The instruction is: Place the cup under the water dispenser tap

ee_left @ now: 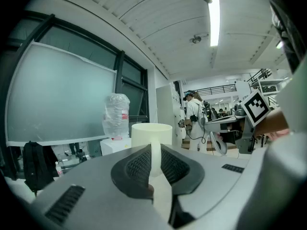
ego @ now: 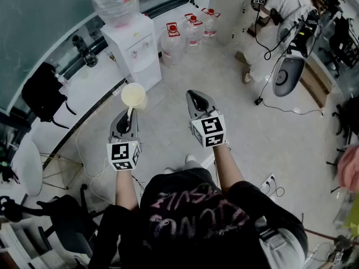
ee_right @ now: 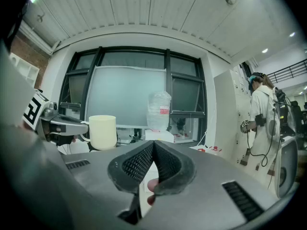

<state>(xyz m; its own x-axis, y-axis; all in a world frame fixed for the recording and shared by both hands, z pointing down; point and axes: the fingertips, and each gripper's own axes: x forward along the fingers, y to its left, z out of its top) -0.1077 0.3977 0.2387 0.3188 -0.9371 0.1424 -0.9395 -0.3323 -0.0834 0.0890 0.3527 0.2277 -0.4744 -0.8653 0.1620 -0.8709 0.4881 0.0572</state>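
A pale floor [ego: 224, 77] carried a white water dispenser [ego: 137, 55] at far left, three red-capped water jugs [ego: 193, 31] just right of it, and a power strip [ego: 268, 182] near right.

The person wore a black short-sleeved T-shirt [ego: 190, 214] with faded pink lettering [ego: 193, 203] across the chest (upside down to the head camera, and too smeared to read). The left tool [ego: 130, 115] and the right tool [ego: 196, 96] each had a smooth pale-grey shell that narrowed toward the jaws. Behind each shell sat a white cube printed with black square markers, one on the left [ego: 124, 154] and one on the right [ego: 209, 131]. Along the jaws, the pads [ee_left: 136, 169] [ee_right: 136, 166] were black with a fine ribbed grid. Dark slotted vents [ee_left: 67, 202] [ee_right: 242, 193] were cut into the grey housing beside them.
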